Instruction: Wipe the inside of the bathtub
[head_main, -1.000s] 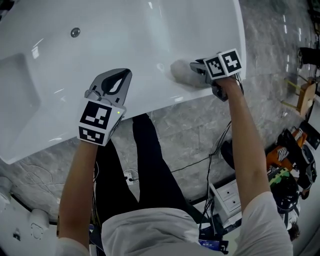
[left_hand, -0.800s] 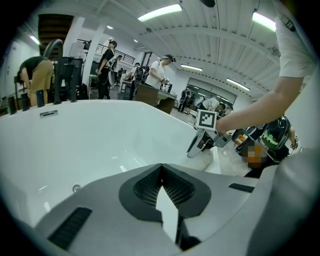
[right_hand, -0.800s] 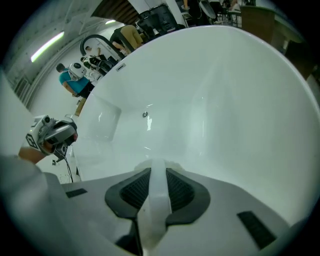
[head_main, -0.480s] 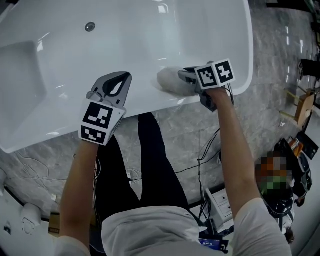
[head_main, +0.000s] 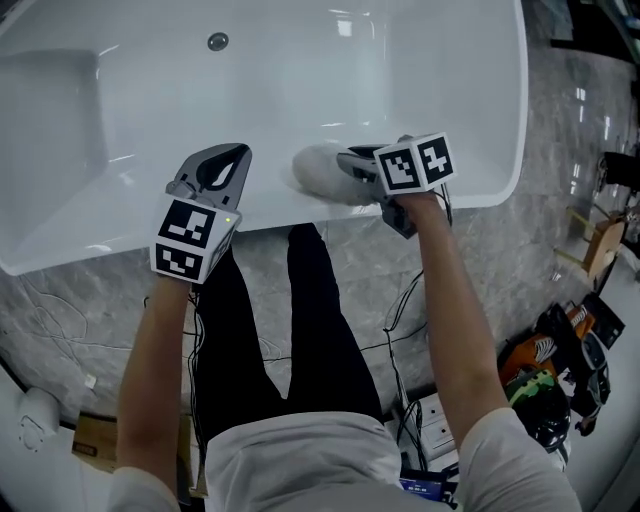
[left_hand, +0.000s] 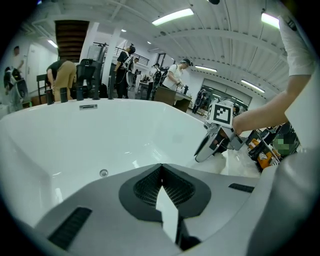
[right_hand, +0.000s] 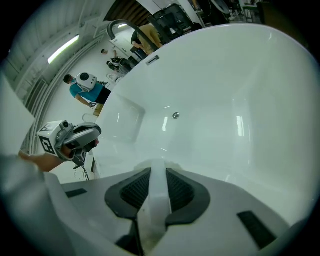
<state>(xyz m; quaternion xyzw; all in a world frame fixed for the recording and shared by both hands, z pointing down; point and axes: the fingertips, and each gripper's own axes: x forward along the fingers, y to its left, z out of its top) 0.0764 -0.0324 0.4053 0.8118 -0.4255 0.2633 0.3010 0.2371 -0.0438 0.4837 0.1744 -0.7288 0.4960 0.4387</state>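
Observation:
The white bathtub fills the top of the head view, its drain at the far side. My right gripper reaches over the near rim and is shut on a white cloth, which presses against the tub's near inner wall. In the right gripper view the cloth shows as a white strip pinched between the pads. My left gripper rests at the near rim to the cloth's left, its tips together with nothing held. The left gripper view looks across the tub to the right gripper.
Grey marble floor lies below the tub, crossed by cables. My legs in black trousers stand against the rim. A white drawer unit and bags and gear sit at the lower right. Several people stand beyond the tub.
The right gripper has slid left along the near inner wall with the cloth. The left gripper has stayed at the rim.

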